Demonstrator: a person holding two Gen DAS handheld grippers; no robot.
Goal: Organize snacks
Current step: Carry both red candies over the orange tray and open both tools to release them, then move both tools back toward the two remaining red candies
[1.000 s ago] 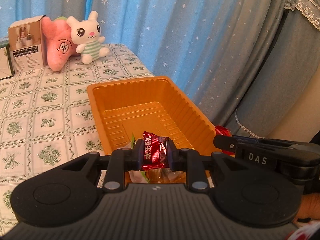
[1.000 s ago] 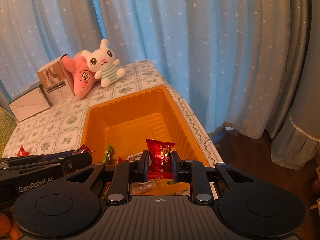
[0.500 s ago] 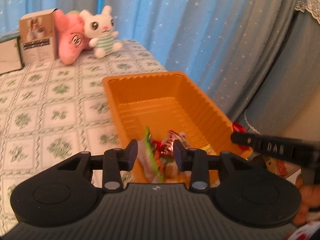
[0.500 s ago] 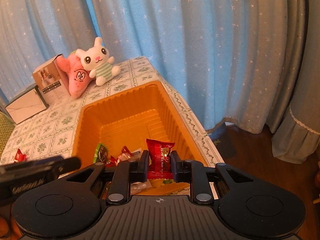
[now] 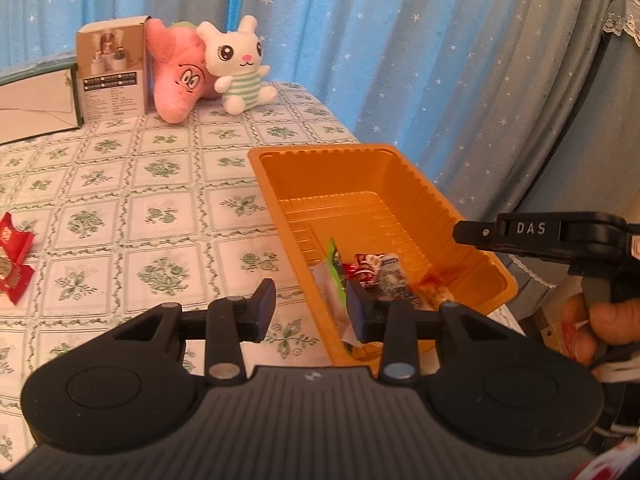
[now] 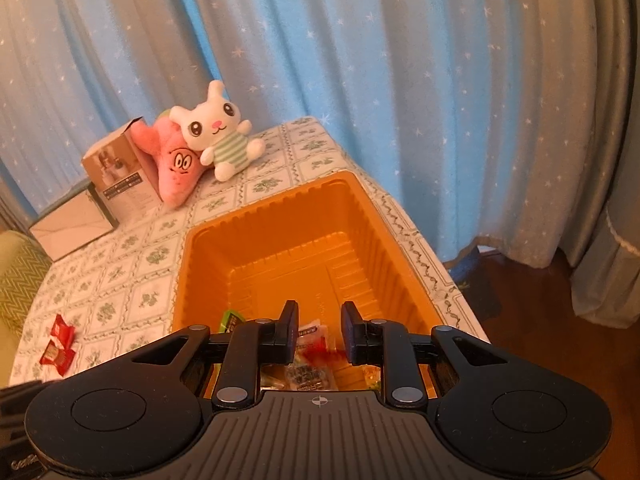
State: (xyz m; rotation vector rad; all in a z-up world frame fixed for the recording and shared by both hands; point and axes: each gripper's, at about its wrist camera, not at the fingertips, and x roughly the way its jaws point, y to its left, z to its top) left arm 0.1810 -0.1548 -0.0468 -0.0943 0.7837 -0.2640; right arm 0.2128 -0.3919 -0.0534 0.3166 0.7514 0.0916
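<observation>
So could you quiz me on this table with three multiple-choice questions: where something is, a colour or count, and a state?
1. Where are the loose red snack packets?
A. On the tablecloth left of the tray
B. Beside the bunny
C. On the floor

2. What colour is the tray?
A. Blue
B. Orange
C. White

3. What is between the left tool's fingers?
A. A plush toy
B. A box
C. Nothing

Answers: A, they lie on the cloth apart from the tray; B, its walls are plainly orange; C, its fingers stand apart with nothing between them.
</observation>
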